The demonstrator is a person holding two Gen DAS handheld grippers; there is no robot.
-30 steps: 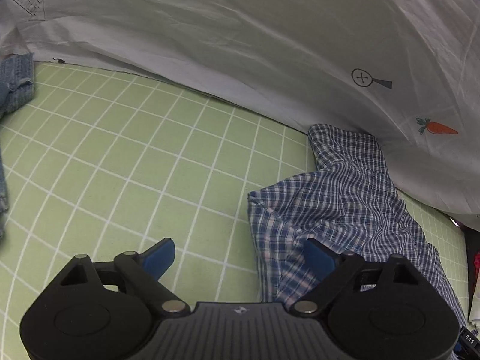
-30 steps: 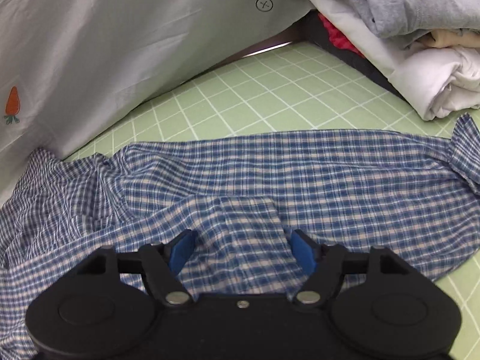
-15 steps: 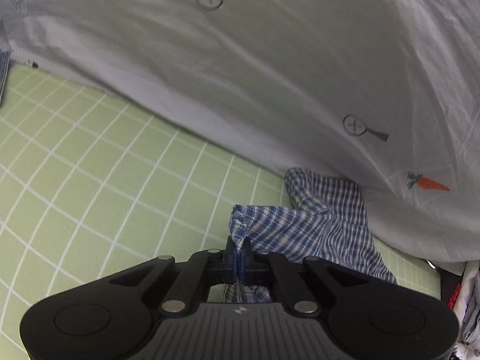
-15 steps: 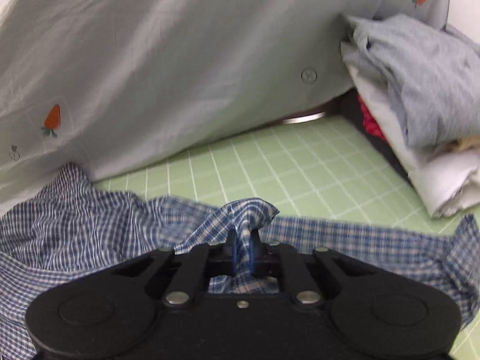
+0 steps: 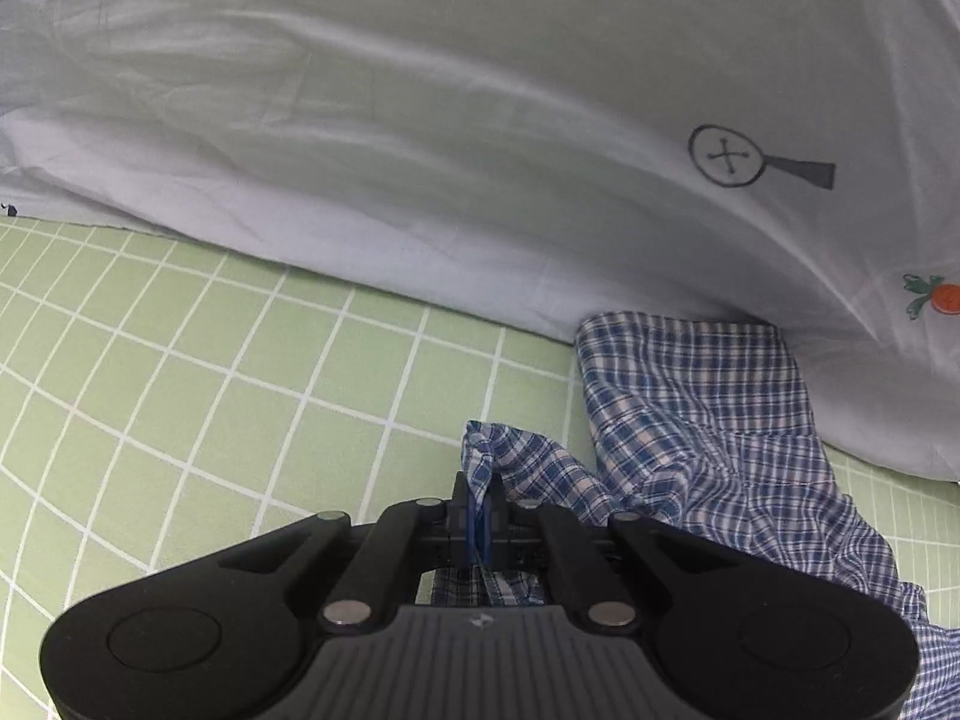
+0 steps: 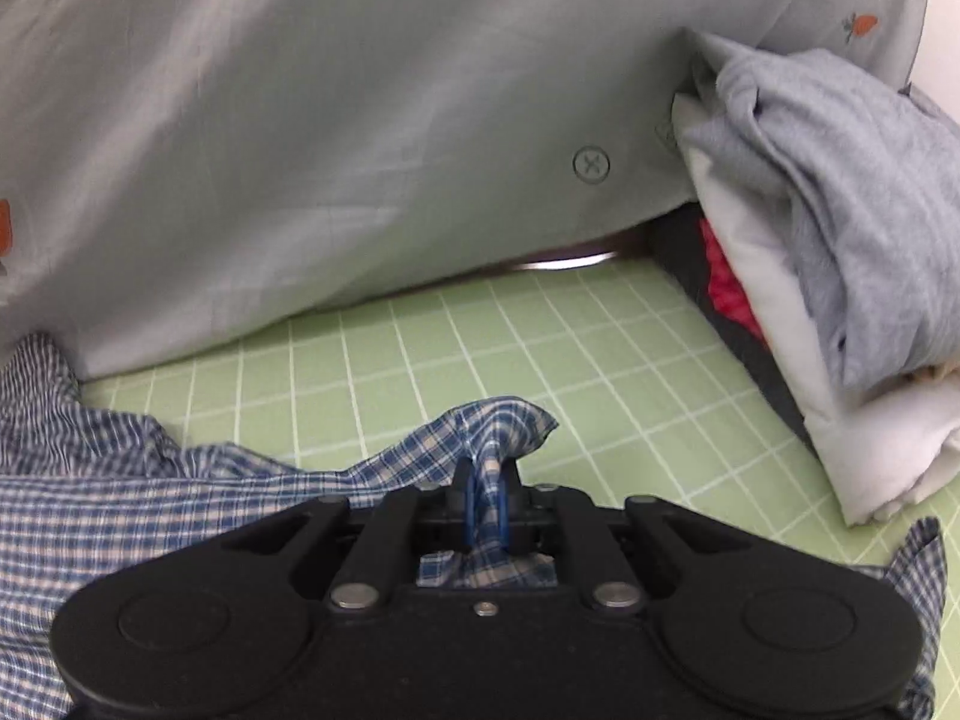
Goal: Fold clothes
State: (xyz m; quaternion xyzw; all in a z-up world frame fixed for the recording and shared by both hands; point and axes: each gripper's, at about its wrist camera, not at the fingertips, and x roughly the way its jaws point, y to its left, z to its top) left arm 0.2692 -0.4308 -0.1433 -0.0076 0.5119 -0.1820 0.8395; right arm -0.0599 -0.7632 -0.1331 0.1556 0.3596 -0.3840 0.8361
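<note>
A blue and white plaid shirt [image 5: 696, 420] lies crumpled on the green grid mat [image 5: 240, 372], against a white sheet backdrop. My left gripper [image 5: 479, 495] is shut on a pinched fold of the shirt's edge and holds it raised off the mat. In the right wrist view the same plaid shirt [image 6: 120, 510] spreads to the left. My right gripper [image 6: 485, 495] is shut on another bunched fold of it, lifted above the mat [image 6: 480, 348].
A white sheet [image 5: 480, 150] with printed symbols and carrots hangs along the back. A pile of grey, white and red clothes [image 6: 828, 240] sits at the right, close to my right gripper.
Both grippers were open over the shirt a second ago. They closed on folds of the plaid cloth and have lifted them; the cloth now hangs bunched between the fingers.
</note>
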